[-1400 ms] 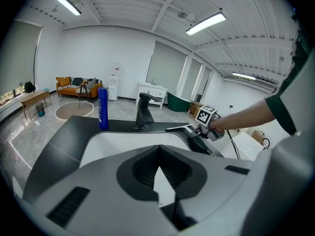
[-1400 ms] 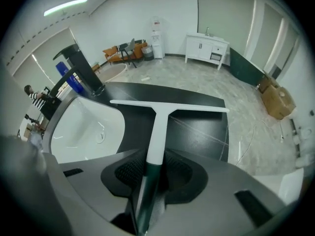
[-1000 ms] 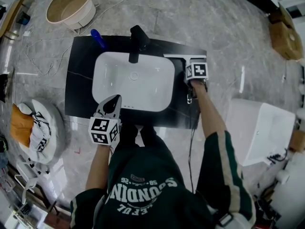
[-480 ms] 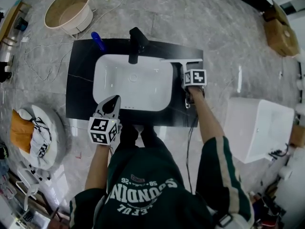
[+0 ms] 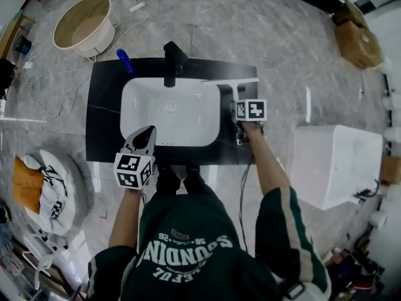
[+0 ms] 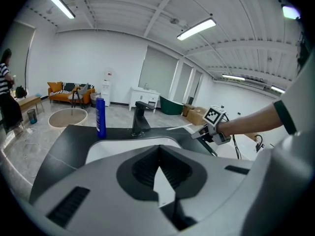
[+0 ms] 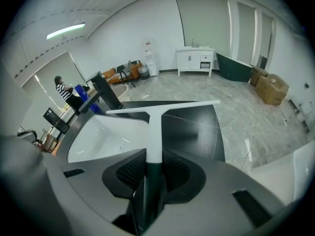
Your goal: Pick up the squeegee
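Observation:
The squeegee [image 5: 229,81] has a white T-shaped blade and a dark handle. My right gripper [image 5: 240,107] is shut on that handle and holds the squeegee above the right end of the black counter [image 5: 103,118]. In the right gripper view the squeegee [image 7: 154,132] runs straight out from between the jaws of the right gripper [image 7: 151,167], blade level over the counter. My left gripper [image 5: 146,135] hangs at the counter's front edge, shut and with nothing in it. From the left gripper view the left gripper [image 6: 158,164] faces the sink, and the right gripper [image 6: 210,131] shows at the right.
A white sink [image 5: 141,99] is set in the counter, with a black faucet [image 5: 170,58] and a blue bottle [image 5: 125,60] behind it. A round tub [image 5: 84,21] stands on the floor at the far left. A white box [image 5: 338,165] stands at the right and cardboard boxes [image 5: 357,42] farther back.
My right gripper has risen with the squeegee and drawn back a little toward the person. The left gripper has stayed where it was.

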The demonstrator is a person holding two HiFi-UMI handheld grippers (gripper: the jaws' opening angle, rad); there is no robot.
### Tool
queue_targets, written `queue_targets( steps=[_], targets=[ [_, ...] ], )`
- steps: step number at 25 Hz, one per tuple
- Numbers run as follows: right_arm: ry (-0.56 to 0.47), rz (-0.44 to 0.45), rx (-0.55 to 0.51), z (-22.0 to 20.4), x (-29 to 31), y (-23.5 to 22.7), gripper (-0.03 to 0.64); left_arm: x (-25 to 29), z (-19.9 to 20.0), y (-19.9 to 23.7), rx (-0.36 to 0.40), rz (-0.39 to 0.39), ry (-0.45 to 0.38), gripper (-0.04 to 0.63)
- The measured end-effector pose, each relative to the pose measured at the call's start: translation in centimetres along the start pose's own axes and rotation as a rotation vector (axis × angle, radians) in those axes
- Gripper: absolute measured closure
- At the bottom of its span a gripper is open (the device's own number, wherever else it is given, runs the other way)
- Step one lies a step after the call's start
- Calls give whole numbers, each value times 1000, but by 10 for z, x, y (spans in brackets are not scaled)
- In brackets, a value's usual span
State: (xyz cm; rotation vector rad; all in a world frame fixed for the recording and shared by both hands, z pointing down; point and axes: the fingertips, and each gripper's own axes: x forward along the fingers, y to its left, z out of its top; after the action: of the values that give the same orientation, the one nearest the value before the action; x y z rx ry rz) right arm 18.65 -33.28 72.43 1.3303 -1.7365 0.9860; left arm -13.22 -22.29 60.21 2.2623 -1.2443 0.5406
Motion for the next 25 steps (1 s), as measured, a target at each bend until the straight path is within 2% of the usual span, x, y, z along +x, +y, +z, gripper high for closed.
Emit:
queue_targets(
  steps=[15,22,25],
  targets=[
    [-239,59,-25,31,-75,47,529,-5,43,10,70,-5,-85,594],
    [-426,108,-11,48,-115,65,529,-8,69,17,104,8,-127,594],
    [-511,125,-35,56,-136,75,529,-9,81,19,117,12,-147,594]
  ],
)
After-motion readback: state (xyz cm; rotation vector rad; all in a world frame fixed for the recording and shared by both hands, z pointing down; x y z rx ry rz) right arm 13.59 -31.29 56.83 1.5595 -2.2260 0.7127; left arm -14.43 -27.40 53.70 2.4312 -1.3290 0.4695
